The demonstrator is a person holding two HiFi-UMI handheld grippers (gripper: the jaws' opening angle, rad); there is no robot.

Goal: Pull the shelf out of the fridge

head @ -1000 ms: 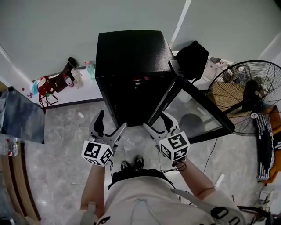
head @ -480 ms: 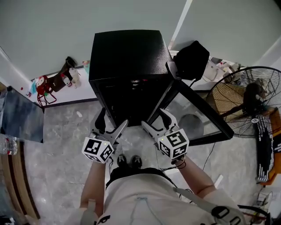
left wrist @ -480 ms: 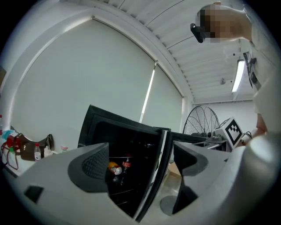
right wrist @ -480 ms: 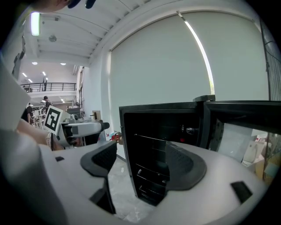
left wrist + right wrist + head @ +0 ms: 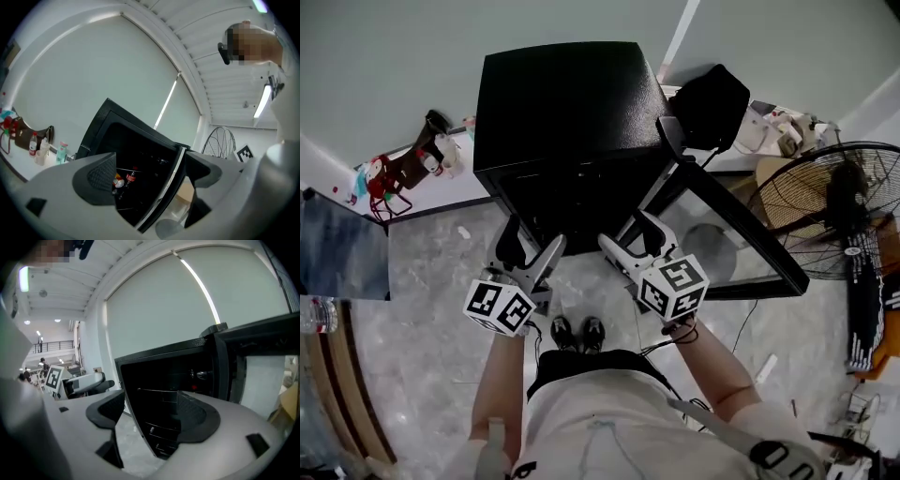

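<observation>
– Fingers first: are they open or shut?

– Open wide on both. The left gripper [image 5: 530, 251] has nothing between its fingers, only air and the dark inside of the fridge [image 5: 567, 103] far behind. The right gripper [image 5: 633, 246] is the same.

– Where is the shelf?

– It is not out yet. It sits deep in the fridge, straight ahead of both grippers and well apart from them. In the right gripper view I see it as a thin wire shelf [image 5: 157, 391] going from side to side. More wires show lower down.

– Is the door in the way?

– No. The glass door [image 5: 722, 211] is swung open to the right. The right gripper is just beside its hinge edge.

– Which gripper is nearer to the shelf?

– I think they are about the same. Both hang in front of the opening, above the floor [image 5: 422, 281].

– Anything on the shelves?

– Some small bottles [image 5: 125, 179] stand inside, on the left side. I cannot tell which shelf they are on.

– So what comes next, do you think?

– Reach forward into the dark, grab the front wire, and pull it straight back toward the person.
</observation>
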